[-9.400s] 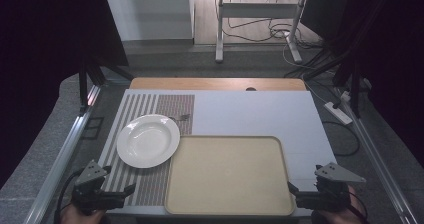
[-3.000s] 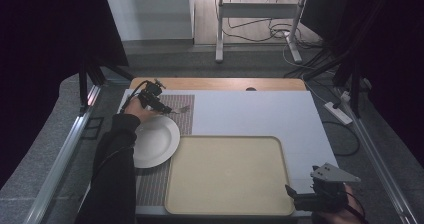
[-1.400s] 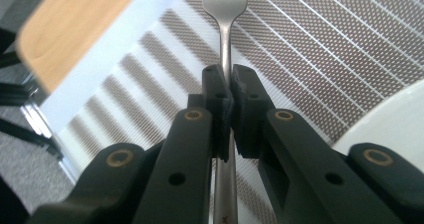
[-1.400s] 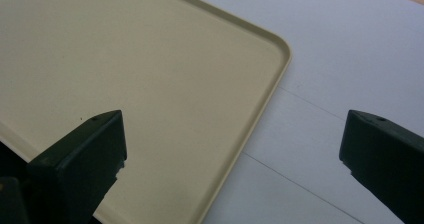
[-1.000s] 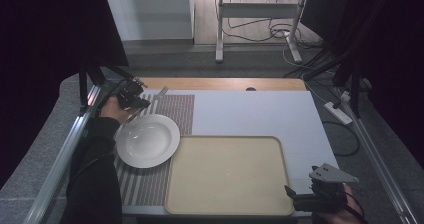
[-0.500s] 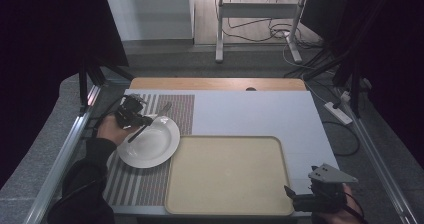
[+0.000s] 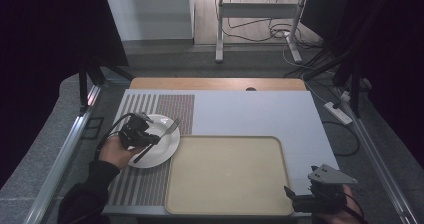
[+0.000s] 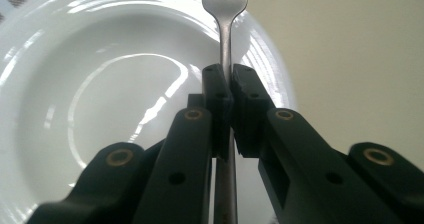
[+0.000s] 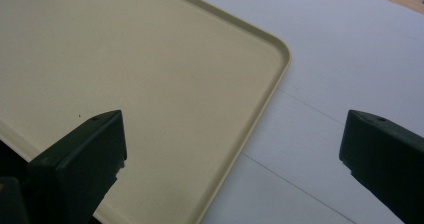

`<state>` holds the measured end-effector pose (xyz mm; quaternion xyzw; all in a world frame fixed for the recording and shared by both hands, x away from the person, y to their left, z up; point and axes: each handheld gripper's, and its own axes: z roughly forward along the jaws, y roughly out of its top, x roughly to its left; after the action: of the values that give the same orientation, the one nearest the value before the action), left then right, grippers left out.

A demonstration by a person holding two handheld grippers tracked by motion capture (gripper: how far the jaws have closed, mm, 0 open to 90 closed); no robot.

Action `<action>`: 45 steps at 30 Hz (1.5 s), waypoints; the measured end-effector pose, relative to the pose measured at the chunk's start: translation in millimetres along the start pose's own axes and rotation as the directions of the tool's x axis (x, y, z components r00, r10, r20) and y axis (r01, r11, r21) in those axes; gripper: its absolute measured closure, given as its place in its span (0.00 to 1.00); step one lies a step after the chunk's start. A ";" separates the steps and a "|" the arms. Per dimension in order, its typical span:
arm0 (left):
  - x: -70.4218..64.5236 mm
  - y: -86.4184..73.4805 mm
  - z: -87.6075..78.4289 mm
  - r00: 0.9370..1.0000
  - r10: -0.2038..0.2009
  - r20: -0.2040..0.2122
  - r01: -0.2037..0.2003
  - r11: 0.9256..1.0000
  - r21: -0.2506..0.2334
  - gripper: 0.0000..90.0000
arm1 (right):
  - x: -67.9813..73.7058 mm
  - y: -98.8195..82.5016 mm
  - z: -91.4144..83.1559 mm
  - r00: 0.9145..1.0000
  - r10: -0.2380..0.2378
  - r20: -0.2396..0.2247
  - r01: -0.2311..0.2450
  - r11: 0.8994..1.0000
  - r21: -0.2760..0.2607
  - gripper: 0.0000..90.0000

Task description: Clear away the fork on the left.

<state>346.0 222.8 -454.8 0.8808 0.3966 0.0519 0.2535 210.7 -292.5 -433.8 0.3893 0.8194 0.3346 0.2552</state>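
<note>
left gripper (image 8: 227, 91) clamped tight on fork (image 8: 226, 14) handle over plate (image 7: 167, 144) | right gripper (image 9: 235, 149) wide open, empty — 5 o'clock by tray (image 7: 227, 174) | risk: thin handle pivots — fork swings, clinks plate

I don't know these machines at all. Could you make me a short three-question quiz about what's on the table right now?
1. True or false: the left tongs are shut on the fork.
2. What lies under the fork's prongs? A) the tray B) the plate C) the bare table
3. Fill in: the right tongs are ____ and hold nothing, hovering by the tray's near right corner.

Key: 1 true. 2 B, the plate. 3 open.
</note>
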 end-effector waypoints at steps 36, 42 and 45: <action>-133.6 23.7 79.3 0.994 0.105 0.030 -0.109 0.983 0.151 0.95 | 1.8 0.3 0.8 1.000 -0.023 0.001 0.023 1.000 0.006 0.00; -138.2 25.9 81.7 0.987 0.155 0.044 -0.159 0.979 0.123 0.89 | 1.9 0.3 0.6 1.000 -0.025 0.000 0.025 1.000 0.005 0.00; -141.5 32.5 77.4 0.981 0.176 0.086 -0.182 0.981 0.070 0.96 | 1.9 0.4 1.0 1.000 -0.026 -0.001 0.026 1.000 0.008 0.00</action>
<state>294.3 70.8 -490.5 0.9235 0.3068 0.0239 0.2291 210.5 -290.4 -434.5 0.3797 0.8256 0.3283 0.2578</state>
